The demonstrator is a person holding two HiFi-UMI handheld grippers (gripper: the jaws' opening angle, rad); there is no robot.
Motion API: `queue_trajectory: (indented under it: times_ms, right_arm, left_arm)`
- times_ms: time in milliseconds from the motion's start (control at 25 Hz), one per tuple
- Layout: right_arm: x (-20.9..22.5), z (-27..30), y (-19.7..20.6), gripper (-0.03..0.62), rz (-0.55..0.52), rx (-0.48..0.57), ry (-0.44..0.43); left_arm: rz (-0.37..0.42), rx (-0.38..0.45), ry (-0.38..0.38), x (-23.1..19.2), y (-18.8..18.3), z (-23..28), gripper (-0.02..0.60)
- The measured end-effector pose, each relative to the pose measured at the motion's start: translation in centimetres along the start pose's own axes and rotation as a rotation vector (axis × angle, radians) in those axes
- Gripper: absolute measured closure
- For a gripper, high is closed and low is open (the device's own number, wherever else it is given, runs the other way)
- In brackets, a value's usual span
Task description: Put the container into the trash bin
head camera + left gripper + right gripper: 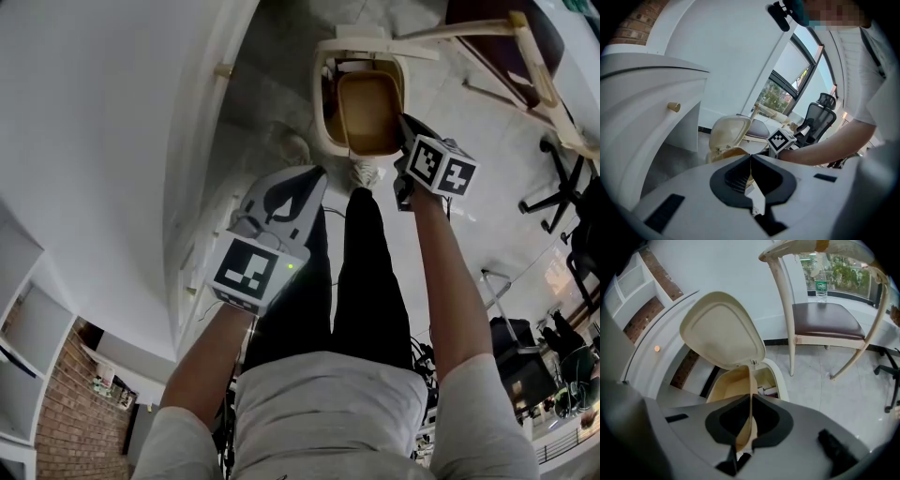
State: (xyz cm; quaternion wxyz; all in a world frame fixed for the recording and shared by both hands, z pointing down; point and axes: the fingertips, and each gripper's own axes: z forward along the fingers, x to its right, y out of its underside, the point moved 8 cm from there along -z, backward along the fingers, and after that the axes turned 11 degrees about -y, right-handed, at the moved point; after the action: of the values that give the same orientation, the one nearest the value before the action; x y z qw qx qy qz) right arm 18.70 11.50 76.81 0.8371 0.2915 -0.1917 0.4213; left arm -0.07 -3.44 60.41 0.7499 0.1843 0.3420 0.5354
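A tan, open-topped container [370, 112] hangs tilted over the mouth of the cream trash bin [323, 122], whose lid stands open. My right gripper [406, 131] is shut on the container's right wall. In the right gripper view the jaws [751, 397] pinch that thin wall edge-on, with the container [733, 387] over the bin's rim [780, 380] and the raised lid [722, 331] behind. My left gripper [314, 173] is shut and empty, held lower left of the bin. The left gripper view [750, 157] looks toward the bin [729, 133] and the right gripper's marker cube [782, 139].
A curved white cabinet [112, 141] with a brass knob [673, 107] runs along the left of the bin. A wooden chair with a dark seat [825, 319] stands right of the bin. A black office chair [562, 178] is further right. My legs [366, 281] stand just before the bin.
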Motion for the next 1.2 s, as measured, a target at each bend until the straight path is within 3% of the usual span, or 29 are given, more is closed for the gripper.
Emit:
queue_trajectory:
  times_ms: [640,1200]
  right_arm:
    - [0.3,1.3,0.1,0.554,0.061,0.026,-0.003]
    - [0.0,1.1,0.0,0.554,0.024,0.005,-0.003]
  left_arm:
    - [-0.002,-0.014,0.001,-0.5,0.7,0.0,0.563]
    - [0.008,-0.019,0.009,-0.3,0.6,0.1,0.563]
